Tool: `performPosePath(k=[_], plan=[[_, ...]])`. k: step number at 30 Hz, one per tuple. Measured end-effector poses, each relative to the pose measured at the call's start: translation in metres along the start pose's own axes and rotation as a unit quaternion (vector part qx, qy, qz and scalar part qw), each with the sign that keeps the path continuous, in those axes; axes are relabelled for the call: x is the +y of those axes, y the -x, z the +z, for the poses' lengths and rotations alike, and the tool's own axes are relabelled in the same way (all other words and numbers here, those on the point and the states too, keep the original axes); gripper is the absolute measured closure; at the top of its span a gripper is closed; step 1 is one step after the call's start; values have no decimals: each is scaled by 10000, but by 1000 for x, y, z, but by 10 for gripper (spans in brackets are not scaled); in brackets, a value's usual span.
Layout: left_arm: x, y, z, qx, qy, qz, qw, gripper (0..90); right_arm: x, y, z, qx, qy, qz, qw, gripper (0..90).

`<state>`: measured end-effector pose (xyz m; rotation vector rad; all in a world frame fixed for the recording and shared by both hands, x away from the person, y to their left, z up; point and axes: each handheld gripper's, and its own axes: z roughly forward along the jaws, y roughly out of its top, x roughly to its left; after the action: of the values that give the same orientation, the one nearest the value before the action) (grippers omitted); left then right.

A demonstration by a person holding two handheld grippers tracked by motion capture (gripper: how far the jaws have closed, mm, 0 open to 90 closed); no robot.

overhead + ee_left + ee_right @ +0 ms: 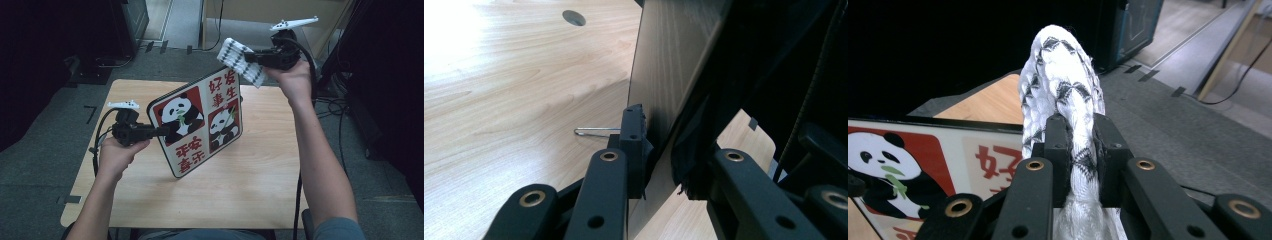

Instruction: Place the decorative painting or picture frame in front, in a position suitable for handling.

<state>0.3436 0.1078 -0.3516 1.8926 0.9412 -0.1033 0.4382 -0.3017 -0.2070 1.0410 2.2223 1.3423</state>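
Seen from the high view, a person sits at a wooden table (260, 190) with a gripper in each hand. The left gripper (159, 131) clamps the left edge of a square panda board (200, 125), which stands tilted on its lower edge near the middle of the table. The right gripper (248, 58) is raised above the far right corner, pinching a white cloth with black checks (240, 59) that hangs clear of the board.

Left gripper view: the jaws are nearly shut on the board's (674, 65) thin edge, its dark back facing the camera. A small metal pin (596, 131) lies on the tabletop (499, 100) behind, a detail the high view does not resolve.

Right gripper view: the jaws squeeze the bunched cloth (1065, 90) narrowly, with the board's (923, 165) printed face low at the left. This view shows the cloth's knitted weave; the overhead one shows its distance from the board.

My guess is the cloth is for wiping the board. Pressing hard could pivot the board in its thin edge grip, or slide its lower edge across the table. The cloth could also slip from so small a pinch.
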Motion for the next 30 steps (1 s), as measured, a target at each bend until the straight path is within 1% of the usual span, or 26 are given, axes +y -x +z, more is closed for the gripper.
performPosePath(k=[5, 8, 11, 15, 20, 26, 30], plan=[[0, -1, 0, -17, -2, 33, 10000, 766, -2, -6, 21, 209, -174, 55, 9996, 801], [0, -1, 0, -18, -8, 40, 10000, 768, -6, -9, 30, 208, -257, 26, 9994, 798], [0, -1, 0, -19, -11, 44, 10000, 768, -9, -9, 34, 190, -309, 11, 9993, 791], [0, -1, 0, -21, -5, 44, 10000, 768, -15, -8, 38, 224, -366, 75, 9990, 779], [0, -1, 0, -25, -5, 54, 10000, 770, -21, -6, 44, 340, -461, 136, 9983, 795], [-1, -2, 0, -35, -5, 67, 10000, 771, -25, -7, 49, 358, -466, 86, 9982, 811], [-1, -2, -1, -45, -3, 62, 10000, 771, -28, -5, 49, 364, -463, 105, 9982, 812]])
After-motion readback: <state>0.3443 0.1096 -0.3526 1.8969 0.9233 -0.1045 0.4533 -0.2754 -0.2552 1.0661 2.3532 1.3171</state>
